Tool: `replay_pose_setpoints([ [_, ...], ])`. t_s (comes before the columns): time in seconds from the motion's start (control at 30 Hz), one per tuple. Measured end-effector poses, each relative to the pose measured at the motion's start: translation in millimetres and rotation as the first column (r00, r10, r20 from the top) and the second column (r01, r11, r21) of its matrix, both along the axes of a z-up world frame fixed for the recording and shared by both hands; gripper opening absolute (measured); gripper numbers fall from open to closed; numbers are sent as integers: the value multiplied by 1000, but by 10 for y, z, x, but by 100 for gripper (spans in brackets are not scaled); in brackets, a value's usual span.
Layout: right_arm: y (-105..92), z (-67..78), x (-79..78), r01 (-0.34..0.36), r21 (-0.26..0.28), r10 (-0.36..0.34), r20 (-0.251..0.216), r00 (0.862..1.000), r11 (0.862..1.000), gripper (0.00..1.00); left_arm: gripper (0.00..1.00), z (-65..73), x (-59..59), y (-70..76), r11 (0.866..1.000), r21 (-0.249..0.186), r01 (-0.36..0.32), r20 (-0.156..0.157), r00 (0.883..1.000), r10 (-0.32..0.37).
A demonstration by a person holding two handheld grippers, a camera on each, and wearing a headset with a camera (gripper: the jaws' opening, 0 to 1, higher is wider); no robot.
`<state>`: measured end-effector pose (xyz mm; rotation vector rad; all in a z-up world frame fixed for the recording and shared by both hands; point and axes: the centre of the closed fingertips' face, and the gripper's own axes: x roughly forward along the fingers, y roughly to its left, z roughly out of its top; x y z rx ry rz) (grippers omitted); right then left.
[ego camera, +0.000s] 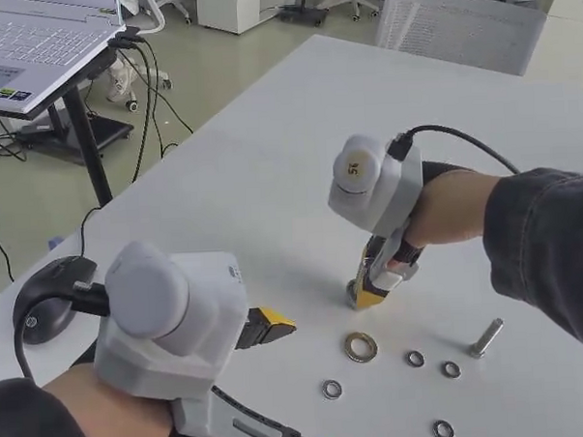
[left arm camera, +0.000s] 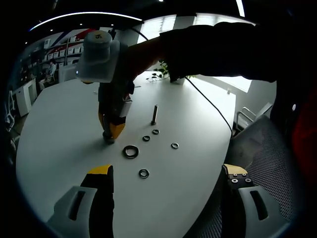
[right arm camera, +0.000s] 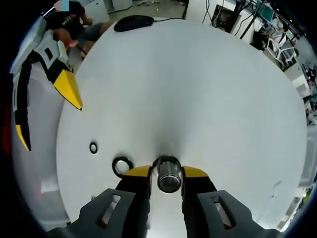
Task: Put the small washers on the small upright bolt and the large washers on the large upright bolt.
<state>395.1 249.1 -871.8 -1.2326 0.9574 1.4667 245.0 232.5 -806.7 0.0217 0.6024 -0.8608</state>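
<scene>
Right gripper (right arm camera: 167, 172): clamped on the large bolt (right arm camera: 169, 179), which stands on the table (right arm camera: 198, 89).
Left gripper (left arm camera: 168, 170): jaws apart, holding nothing.
Large washer (right arm camera: 122, 165): just beside the right gripper.
Risk: the bolt may topple on release if tilted.

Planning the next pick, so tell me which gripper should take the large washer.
Left. The right gripper is shut on the large bolt; the left gripper is open and free, with the large washer ahead of its jaws.
</scene>
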Motion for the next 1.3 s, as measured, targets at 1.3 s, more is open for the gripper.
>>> replay_pose_setpoints([
  [1.3,-170,142,-30,19,12,-19,7,1000,1000,38,90,3,-15,-7,1000,7,4,0,1000,-4],
])
